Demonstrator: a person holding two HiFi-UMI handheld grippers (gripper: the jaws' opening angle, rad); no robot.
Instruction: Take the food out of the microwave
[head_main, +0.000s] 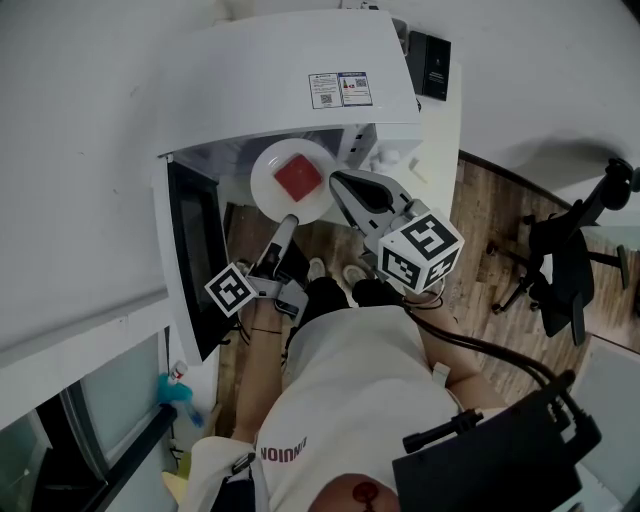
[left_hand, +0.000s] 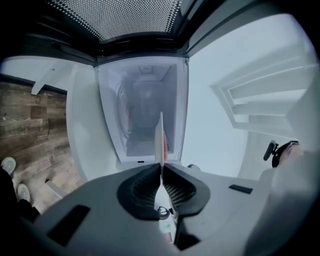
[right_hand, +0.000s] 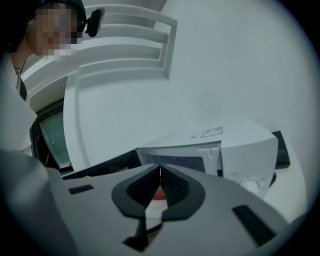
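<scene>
holding plate (head_main: 270, 190) of red food (head_main: 297, 178) at microwave (head_main: 290, 70) mouth, left claw (head_main: 287, 222) and right claw (head_main: 336, 186) clamped on rim; keep level pulling out.

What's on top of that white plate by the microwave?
A flat red square of food lies on the middle of the plate, with bare white rim around it. The plate's underside is hidden, and I cannot tell what the food is.
</scene>
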